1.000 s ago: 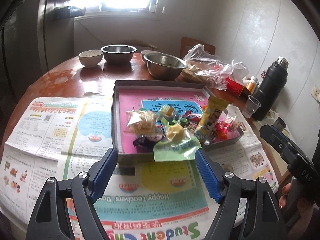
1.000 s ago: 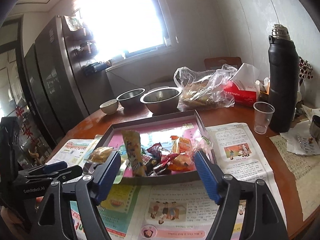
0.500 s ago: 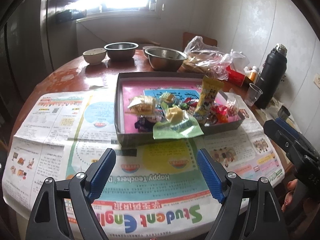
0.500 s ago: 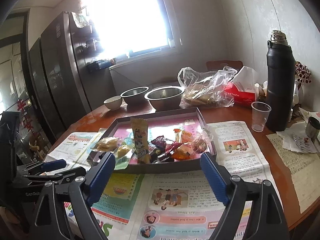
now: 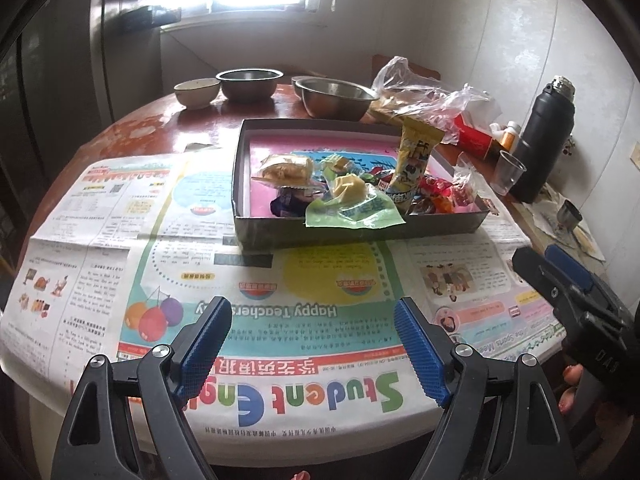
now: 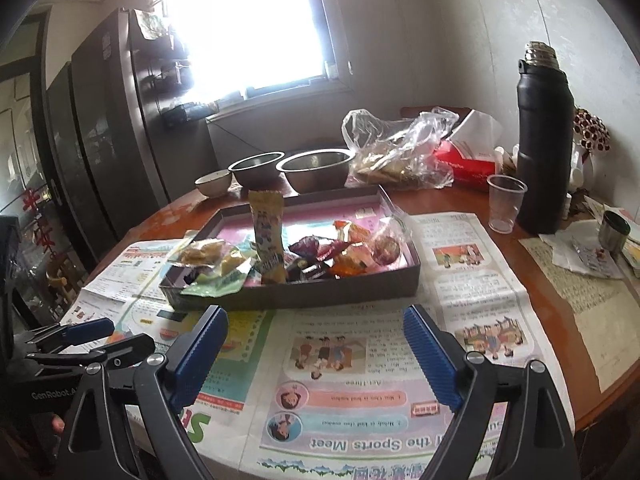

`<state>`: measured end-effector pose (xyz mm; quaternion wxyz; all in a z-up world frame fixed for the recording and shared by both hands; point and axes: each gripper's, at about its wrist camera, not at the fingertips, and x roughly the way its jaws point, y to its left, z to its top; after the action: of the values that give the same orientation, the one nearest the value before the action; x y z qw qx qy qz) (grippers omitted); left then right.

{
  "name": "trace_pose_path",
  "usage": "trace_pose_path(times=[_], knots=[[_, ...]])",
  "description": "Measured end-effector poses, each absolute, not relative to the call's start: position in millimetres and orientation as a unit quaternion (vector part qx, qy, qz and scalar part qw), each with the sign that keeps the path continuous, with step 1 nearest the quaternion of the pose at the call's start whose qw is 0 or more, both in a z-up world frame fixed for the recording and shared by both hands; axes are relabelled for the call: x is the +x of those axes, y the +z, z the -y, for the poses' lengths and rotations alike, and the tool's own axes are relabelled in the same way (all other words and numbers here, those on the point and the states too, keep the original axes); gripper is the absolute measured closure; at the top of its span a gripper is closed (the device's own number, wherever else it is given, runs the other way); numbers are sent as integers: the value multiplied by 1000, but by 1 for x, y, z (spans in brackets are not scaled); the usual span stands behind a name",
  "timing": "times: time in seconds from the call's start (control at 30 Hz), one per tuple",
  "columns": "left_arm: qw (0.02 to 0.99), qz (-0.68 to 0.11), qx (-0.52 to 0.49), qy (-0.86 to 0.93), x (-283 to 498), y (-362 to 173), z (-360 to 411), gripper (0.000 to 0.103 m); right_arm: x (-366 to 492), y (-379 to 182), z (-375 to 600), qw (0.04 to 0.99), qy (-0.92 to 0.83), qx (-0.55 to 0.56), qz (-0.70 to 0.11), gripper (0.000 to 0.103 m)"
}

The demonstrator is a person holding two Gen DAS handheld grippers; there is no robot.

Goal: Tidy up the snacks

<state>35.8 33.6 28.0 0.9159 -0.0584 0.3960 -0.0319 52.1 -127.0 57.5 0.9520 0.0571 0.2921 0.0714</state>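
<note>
Left wrist view: your left gripper (image 5: 312,344) stands wide, its ribbed blue pads (image 5: 206,346) holding nothing and hanging over the printed newspaper (image 5: 280,320) spread on the round reddish table (image 5: 140,132). At twelve o'clock from the jaws sits the shallow dark cardboard tray (image 5: 360,232) with a pink lining, and the snacks (image 5: 352,184) lie heaped in its near half: crinkly clear wrappers, a pale green packet (image 5: 352,212) draped over the near wall, a tall yellow packet (image 5: 414,168) standing upright. At three o'clock your right gripper (image 5: 560,276) shows side-on.

Right wrist view: your right gripper (image 6: 316,344) has just been opening and now stands wide with nothing between its pads, above the newspaper. The tray is at twelve o'clock, just beyond the fingertips, with the snacks inside. Steel bowls (image 6: 316,170) sit behind it; a matte black flask (image 6: 544,144) and a clear plastic cup (image 6: 505,208) stand at two o'clock.
</note>
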Motion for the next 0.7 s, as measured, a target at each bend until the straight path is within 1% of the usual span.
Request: trace_pose_path(times=[0.7], knots=[[918, -393, -52, -15, 37, 26, -39, 19, 48, 53, 119, 953, 66, 50, -292, 14]])
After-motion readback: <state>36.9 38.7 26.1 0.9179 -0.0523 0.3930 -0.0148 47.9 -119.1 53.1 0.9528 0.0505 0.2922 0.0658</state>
